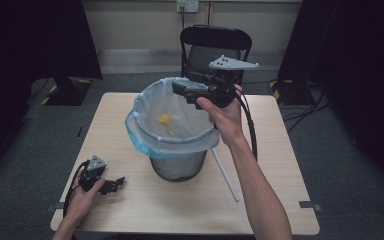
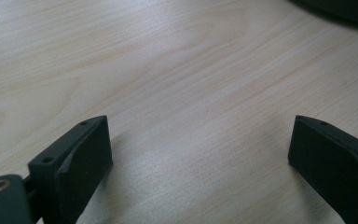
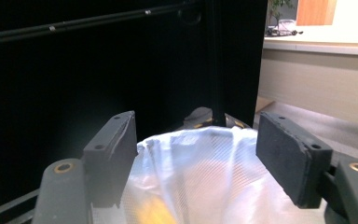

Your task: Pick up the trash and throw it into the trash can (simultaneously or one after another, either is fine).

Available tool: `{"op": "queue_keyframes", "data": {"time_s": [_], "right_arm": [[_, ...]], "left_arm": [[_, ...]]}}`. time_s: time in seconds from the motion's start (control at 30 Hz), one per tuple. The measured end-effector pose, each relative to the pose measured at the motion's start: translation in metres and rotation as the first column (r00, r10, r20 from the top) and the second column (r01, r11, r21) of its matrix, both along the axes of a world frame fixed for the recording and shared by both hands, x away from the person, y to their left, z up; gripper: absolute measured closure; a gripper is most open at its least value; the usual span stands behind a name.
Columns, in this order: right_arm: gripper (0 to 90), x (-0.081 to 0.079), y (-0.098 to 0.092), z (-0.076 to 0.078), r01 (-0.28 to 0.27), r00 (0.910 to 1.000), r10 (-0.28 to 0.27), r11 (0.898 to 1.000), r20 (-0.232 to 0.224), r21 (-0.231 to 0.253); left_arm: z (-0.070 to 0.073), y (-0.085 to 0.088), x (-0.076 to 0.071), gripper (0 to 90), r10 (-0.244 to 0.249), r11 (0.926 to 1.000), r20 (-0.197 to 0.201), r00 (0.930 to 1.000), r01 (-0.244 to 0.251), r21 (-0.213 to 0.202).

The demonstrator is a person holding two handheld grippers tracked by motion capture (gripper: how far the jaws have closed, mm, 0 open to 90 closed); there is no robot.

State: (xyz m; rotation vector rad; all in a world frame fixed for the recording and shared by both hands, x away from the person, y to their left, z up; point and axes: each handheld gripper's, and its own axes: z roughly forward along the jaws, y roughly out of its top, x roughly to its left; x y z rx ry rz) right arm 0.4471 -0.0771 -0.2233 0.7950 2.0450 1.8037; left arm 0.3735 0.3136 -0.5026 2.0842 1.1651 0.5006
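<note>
You are holding the right gripper [image 1: 182, 89] over the lined bin [image 1: 176, 131] — jaws apart, empty; left gripper [image 1: 116, 184] is resting open on the table [image 1: 260, 150].

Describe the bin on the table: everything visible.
The bin is a grey, mesh-looking cylinder standing upright near the middle of the wooden table. A translucent pale-blue bag liner is folded out over its rim and hangs part-way down the outside. Something yellow lies inside the bag. A thin white rod lies on the table beside its base; contact is unclear. The right hand-held gripper, open, hovers above the bag's mouth without visibly touching it.
</note>
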Motion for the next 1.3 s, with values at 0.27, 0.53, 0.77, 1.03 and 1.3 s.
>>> {"op": "queue_keyframes", "data": {"time_s": [0.27, 0.53, 0.77, 1.03, 1.3], "right_arm": [[31.9, 0.002, -0.005, -0.005, 0.004, 0.9999, -0.004, 1.0, -0.01, -0.001], [34.3, 0.001, -0.016, -0.007, 0.02, 0.9997, -0.02, 1.0, -0.011, -0.018], [34.1, -0.001, -0.034, -0.009, 0.051, 0.9986, -0.051, 0.998, -0.01, -0.02], [28.5, -0.002, -0.057, -0.016, 0.115, 0.9931, -0.115, 0.993, -0.021, -0.026], [26.3, -0.006, -0.077, -0.025, 0.156, 0.9871, -0.157, 0.987, -0.032, -0.034]], "left_arm": [[0.0, 0.0, 0.0, 4.7, -0.005, 1.0, -0.002, 1.0, 0.005, 0.002], [0.0, 0.0, 0.0, 4.3, -0.004, 1.0, -0.003, 1.0, 0.004, 0.004], [0.0, 0.0, 0.0, 4.3, -0.005, 1.0, -0.002, 1.0, 0.005, 0.004], [0.0, 0.0, 0.0, 4.3, -0.004, 1.0, -0.002, 1.0, 0.004, 0.004], [0.0, 0.0, 0.0, 4.3, -0.004, 1.0, -0.002, 1.0, 0.004, 0.004]]}}
